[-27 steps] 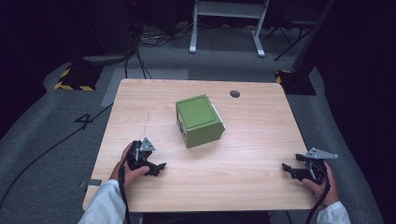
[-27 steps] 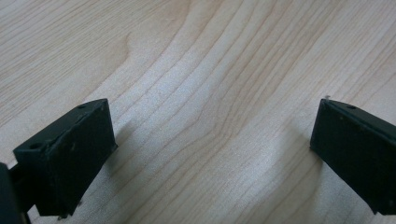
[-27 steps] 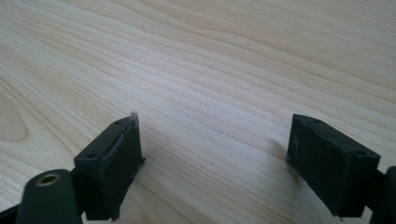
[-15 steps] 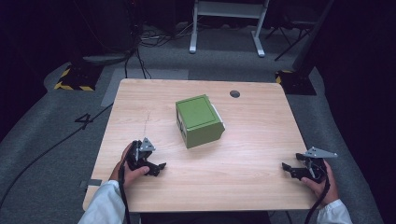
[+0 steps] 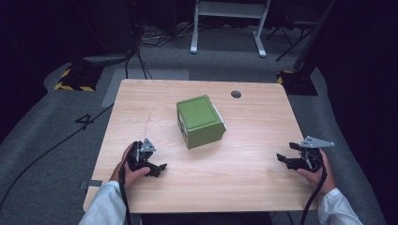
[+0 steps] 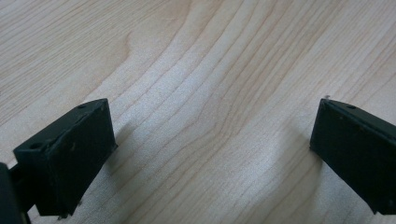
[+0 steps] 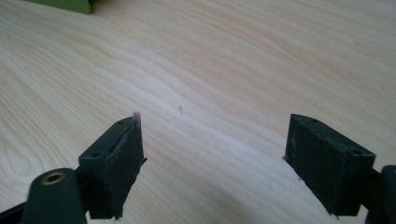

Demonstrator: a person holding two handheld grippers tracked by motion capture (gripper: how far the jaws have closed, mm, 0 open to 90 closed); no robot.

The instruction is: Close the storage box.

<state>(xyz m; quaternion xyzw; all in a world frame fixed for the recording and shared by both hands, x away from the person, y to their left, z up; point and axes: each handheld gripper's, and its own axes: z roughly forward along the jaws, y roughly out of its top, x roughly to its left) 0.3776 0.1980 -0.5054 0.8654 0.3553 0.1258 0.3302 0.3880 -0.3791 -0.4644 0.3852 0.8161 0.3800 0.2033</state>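
Readable only: a white number "4" (image 5: 86,121) marked on the grey floor (image 5: 42,154), left of the counter (image 5: 263,131).

Nothing has shifted since the earlier pictures. The left gripper (image 5: 157,168) and right gripper (image 5: 283,159) (both jaws apart) rest where they were.

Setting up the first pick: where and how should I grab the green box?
Probably with both grippers: the green box looks wider than either's open jaws. Bring the left gripper to its left wall and the right gripper to its right wall, pressing on the flat faces; it sits skewed on the table, so angle both.
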